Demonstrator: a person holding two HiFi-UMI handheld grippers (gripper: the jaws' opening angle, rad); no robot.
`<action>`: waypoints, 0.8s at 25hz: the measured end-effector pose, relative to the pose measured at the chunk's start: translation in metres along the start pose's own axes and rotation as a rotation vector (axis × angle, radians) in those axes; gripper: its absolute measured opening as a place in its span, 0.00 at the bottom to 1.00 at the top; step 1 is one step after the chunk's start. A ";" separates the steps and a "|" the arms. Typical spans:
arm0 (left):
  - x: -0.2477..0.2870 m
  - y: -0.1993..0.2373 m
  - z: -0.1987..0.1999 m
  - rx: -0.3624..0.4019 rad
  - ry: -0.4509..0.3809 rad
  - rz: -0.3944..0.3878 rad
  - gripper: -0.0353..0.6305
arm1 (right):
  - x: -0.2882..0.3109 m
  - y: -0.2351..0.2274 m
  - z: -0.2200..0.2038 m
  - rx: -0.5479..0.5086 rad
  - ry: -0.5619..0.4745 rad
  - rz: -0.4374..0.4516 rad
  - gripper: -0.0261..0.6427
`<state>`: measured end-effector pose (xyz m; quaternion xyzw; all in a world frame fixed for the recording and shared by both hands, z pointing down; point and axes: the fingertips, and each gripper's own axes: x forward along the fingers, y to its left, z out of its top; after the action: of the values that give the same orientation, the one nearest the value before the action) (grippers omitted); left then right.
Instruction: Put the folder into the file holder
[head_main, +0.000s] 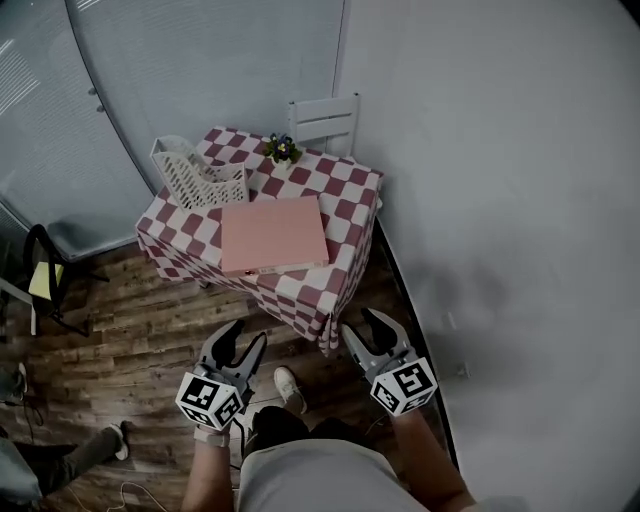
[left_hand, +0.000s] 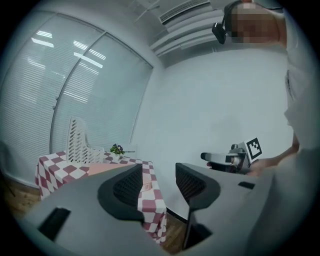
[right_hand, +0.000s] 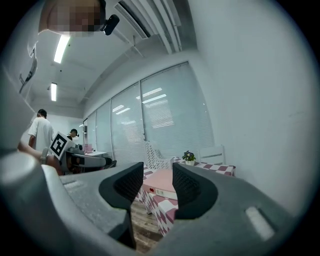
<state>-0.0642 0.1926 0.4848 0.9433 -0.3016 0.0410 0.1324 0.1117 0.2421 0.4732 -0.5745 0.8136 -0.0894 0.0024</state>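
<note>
Nearest the camera, both tools hung low in front of the person, well short of the counter (head_main: 352, 205) and touching nothing. The left tool (head_main: 247, 336) had its jaws a little apart with nothing between them. The right tool (head_main: 372, 319) had its jaws drawn about as close as they go, also empty. The step in hand looked like the approach, with no grasp begun.

The counter, under a red-and-white checked cloth, stood in the corner of the room. The pink folder (head_main: 272, 235) lay flat and closed on the counter's near half, its front edge close to the counter's near edge. The white slotted file holder (head_main: 196, 176) stood at the counter's far left, near the folder but apart from it. A small potted plant (head_main: 282, 150) sat at the counter's far edge.

To do this well, the person would probably step up to the counter first, then widen one tool's jaws before reaching in. The folder's edge nearest the counter's front seemed the easiest place to pinch. A flat folder is hard to lift from the cloth, so sliding it slightly over the counter's edge might help. The second tool could steady the folder's other side, tip it upright and guide it into a slot. The light holder might slide if pushed, and the plant should be kept clear.
</note>
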 end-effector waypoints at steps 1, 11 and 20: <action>0.005 0.012 0.001 -0.013 -0.002 0.007 0.33 | 0.016 -0.001 0.001 -0.010 0.012 0.016 0.31; 0.040 0.113 0.004 -0.158 0.011 0.042 0.35 | 0.152 -0.011 0.011 -0.033 0.115 0.086 0.31; 0.032 0.164 -0.011 -0.292 -0.007 0.178 0.37 | 0.222 -0.013 -0.006 -0.037 0.207 0.180 0.31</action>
<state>-0.1333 0.0496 0.5370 0.8838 -0.3872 0.0051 0.2627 0.0473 0.0315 0.5029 -0.4869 0.8592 -0.1328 -0.0842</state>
